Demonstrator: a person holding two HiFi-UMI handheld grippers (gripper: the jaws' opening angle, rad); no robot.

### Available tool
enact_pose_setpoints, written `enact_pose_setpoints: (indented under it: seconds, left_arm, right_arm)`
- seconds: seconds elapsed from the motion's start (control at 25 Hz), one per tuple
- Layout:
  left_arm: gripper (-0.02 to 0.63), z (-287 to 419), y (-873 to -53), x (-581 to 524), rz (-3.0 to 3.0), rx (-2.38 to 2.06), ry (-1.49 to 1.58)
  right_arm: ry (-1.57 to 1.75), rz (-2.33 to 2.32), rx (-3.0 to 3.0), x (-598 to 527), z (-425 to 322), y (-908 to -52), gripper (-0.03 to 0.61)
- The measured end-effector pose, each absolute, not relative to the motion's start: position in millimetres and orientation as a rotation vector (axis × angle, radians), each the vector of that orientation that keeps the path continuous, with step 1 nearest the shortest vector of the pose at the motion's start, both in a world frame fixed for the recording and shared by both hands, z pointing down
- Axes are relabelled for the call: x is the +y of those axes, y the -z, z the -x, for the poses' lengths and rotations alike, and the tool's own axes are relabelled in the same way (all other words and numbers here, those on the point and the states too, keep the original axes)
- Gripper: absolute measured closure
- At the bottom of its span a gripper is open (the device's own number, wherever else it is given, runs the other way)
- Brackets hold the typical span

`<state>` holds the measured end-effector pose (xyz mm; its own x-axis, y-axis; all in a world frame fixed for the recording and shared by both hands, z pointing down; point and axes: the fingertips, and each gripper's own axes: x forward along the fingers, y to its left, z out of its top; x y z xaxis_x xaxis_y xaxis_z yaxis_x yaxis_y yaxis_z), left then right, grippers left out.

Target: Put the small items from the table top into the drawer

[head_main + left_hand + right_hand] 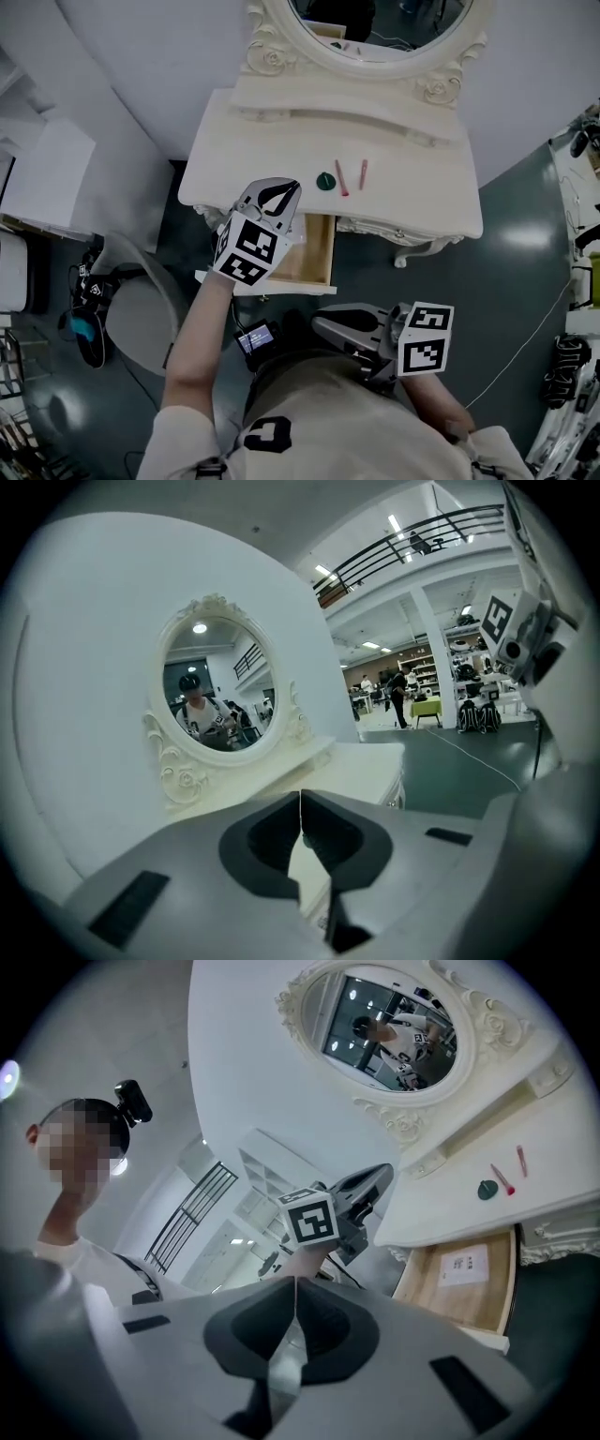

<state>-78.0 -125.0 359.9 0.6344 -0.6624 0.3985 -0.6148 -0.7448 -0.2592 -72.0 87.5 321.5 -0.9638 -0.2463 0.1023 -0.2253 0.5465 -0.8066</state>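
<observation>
The fingers of the left gripper are pressed tight together with nothing between them; the right gripper is squeezed closed and empty too, low down by the person's body. The left one hangs over the open wooden drawer, at the front edge of the white table; a little green round thing and two pink sticks lie side by side on the table top, just behind the drawer.
</observation>
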Motion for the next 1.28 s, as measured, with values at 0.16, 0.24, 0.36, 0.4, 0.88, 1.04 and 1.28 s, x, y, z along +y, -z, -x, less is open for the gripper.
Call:
enact_pose_setpoints:
  seconds: [0.16,0.24,0.36,0.4,0.88,1.04,1.28]
  left_arm:
    - [0.557,76,-382,-136,2.790,1.018,0.788]
    - [0.557,72,-392,-139,2.805,0.983,0.831]
    - [0.557,64,-405,-143,2.821,0.931,0.876]
    - [0.557,62,-408,-145,2.824,0.923,0.884]
    - [0.555,31,-446,-181,2.836,0.947,1.033]
    - [0.493,17,-465,-192,2.854,0.954,1.109]
    - [0.428,7,-491,-206,2.853,0.979,1.232]
  right_arm:
    - [1.455,0.486,2.696,79,78,-325,0.549]
    - [1.460,0.514,2.684,76,78,-325,0.548]
    - [1.470,0.528,2.687,71,79,-328,0.548]
    - [1.475,0.525,2.688,69,79,-329,0.548]
    - [1.570,0.356,2.673,38,53,-346,0.549]
    - [1.585,0.313,2.668,24,36,-352,0.548]
    - [1.593,0.283,2.659,2,7,-359,0.549]
